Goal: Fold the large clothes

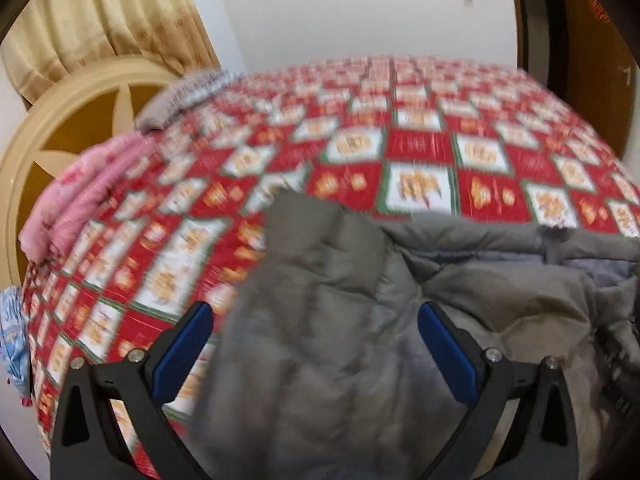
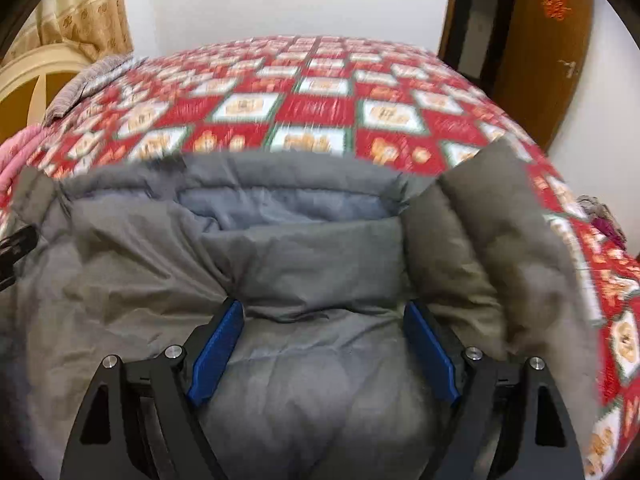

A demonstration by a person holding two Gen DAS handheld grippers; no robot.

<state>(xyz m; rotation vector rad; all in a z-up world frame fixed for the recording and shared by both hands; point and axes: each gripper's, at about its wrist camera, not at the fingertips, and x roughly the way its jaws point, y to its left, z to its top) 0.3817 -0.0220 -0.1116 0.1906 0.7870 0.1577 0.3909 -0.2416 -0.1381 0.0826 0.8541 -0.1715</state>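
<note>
Right wrist view shows the grey padded jacket (image 2: 312, 264) filling the near half of the frame, spread on the bed (image 2: 316, 108) with its paler lining and collar opening turned toward the far side. A puffy panel bulges up between the blue pads (image 2: 216, 356) of the right gripper (image 2: 322, 350); the jaws stand wide and the fabric sits between them, though whether the pads actually press on it cannot be told through the blur.

To do this step well, I judge each gripper should take a full, thick bite of the quilted edge rather than the slippery outer shell alone, then carry both sides together so the fold lands straight and the filling does not bunch.

From the left wrist, the jacket (image 1: 360, 320) hangs in soft, creased folds, a sleeve-like lobe rising at its left. The left gripper (image 1: 316, 354) also has its jaws apart with cloth between them; contact is again unclear. The garment looks bulky, limp and springy, likely to puff open.

Around it lies the red chequered bedspread (image 1: 420, 140), with pink bedding (image 1: 80, 200) at the bed's left edge.
</note>
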